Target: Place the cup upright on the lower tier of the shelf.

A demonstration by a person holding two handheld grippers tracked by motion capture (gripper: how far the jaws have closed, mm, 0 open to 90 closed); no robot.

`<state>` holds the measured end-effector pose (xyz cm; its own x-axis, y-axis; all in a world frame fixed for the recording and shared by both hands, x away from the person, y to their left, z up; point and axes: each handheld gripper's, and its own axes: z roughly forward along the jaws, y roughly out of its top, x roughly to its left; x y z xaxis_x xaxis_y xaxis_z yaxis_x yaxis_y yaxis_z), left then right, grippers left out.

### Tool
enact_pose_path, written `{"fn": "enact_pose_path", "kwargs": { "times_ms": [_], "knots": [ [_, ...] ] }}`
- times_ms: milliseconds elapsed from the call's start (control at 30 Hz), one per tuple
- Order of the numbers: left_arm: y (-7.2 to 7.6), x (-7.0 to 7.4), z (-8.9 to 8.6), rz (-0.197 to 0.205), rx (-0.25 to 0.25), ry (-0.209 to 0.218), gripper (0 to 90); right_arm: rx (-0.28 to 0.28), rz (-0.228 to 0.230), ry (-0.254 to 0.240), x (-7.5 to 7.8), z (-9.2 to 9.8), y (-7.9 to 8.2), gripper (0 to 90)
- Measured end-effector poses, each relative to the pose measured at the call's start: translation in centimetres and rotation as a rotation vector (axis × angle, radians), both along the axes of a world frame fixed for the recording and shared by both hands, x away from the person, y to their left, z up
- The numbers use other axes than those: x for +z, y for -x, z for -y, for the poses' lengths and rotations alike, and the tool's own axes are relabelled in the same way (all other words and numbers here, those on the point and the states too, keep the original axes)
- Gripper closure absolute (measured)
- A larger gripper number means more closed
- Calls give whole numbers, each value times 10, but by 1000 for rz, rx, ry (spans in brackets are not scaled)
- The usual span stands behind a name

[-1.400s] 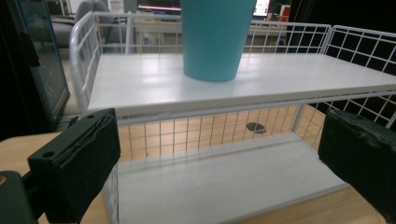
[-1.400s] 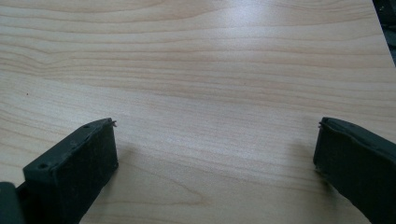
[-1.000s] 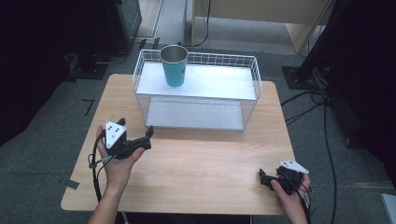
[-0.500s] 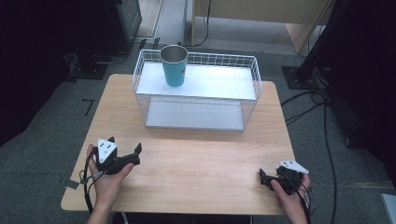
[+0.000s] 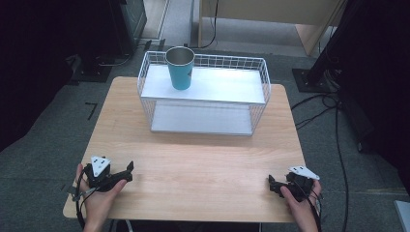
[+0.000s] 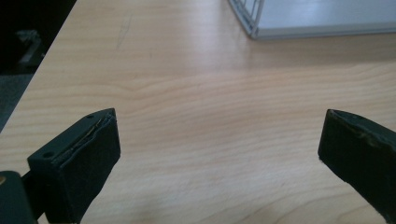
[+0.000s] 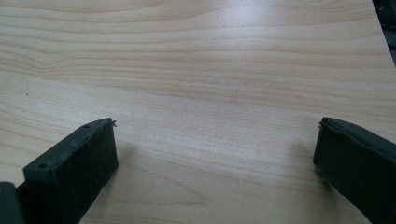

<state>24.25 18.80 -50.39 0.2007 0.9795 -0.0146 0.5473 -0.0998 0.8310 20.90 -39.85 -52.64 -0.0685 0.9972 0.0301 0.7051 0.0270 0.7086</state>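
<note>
Left tongs (image 5: 129,170) sit spread wide with nothing in them, down at the near-left corner of the tabletop (image 5: 203,159), well away from the wire rack (image 5: 203,94). The teal metal cup (image 5: 180,67) stands upright on the rack's top shelf, left end. Probably light, rigid, a bit slick, so I'd pinch the rim. Right tongs (image 5: 271,184) rest near-right, also wide apart and empty.

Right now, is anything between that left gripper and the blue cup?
Yes: the cup stands on the upper shelf inside the white wire basket, so its wire wall fences it from the left gripper; bare table lies between.
</note>
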Motion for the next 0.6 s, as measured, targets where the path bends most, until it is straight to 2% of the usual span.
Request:
{"fn": "enact_pose_path", "kwargs": {
  "times_ms": [67,167,233,300,467,533,600],
  "knots": [
    [0,-4,-5,-16,1,-11,0,1,1,1,0,0,0,0],
    [-1,-10,-9,-60,-5,-28,0,0,1,0,0,0,0,0],
    [1,-10,-11,-71,-18,-22,0,0,0,0,0,0,0,0],
    [1,-11,-12,-100,-22,-56,0,0,0,0,0,0,0,0],
    [1,-13,-18,-142,-24,-78,0,1,2,3,0,0,0,0],
    [-2,-14,-21,-189,-6,-93,0,1,2,3,0,0,0,0],
    [-4,-15,-24,-213,1,-74,0,1,2,3,0,0,0,0]
  ]
}}
